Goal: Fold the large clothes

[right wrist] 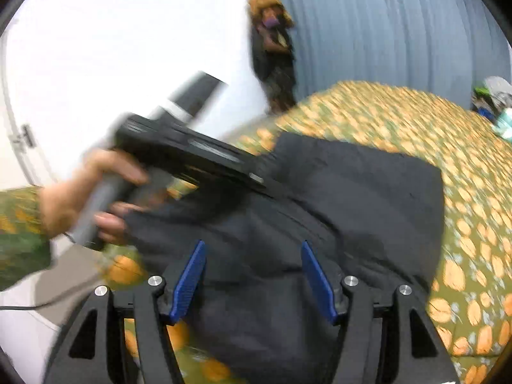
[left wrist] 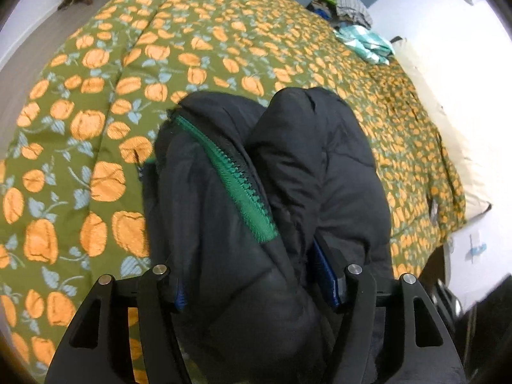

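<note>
My left gripper (left wrist: 256, 284) was clamped on a bunched fold of the black jacket (right wrist: 352, 198) at centre frame, while my right gripper (right wrist: 252, 275) hovered wide apart above its lower-centre bulk on the bedspread (left wrist: 96, 96).

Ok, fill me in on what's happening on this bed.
A person is folding a black puffer jacket on a bed with an orange-flowered green quilt. The left gripper is clamped on a thick bunch of the jacket by its green zipper. The right gripper hangs open just above the fabric, gripping nothing. A pile of other clothes sits at the far corner.
</note>
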